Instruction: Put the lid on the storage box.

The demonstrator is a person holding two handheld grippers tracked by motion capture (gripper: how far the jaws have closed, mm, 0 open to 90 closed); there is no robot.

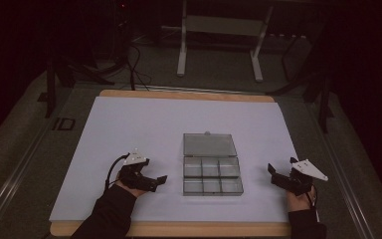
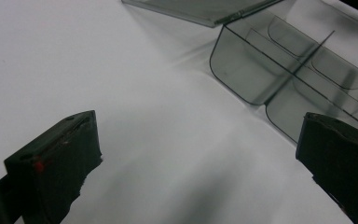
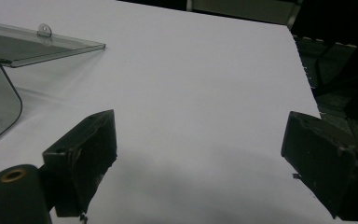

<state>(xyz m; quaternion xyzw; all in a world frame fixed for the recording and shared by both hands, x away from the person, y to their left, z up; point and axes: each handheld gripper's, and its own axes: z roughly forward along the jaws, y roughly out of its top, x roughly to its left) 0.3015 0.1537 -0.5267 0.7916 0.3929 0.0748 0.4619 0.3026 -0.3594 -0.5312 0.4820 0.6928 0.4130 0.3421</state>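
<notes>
Clear plastic box (image 1: 211, 171) lies between the released left gripper (image 1: 160, 181) and right gripper (image 1: 273, 174)

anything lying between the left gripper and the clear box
Nothing: in the high view only bare white sheet lies between the left gripper and the open clear box. The left gripper view shows the same bare stretch.
</notes>
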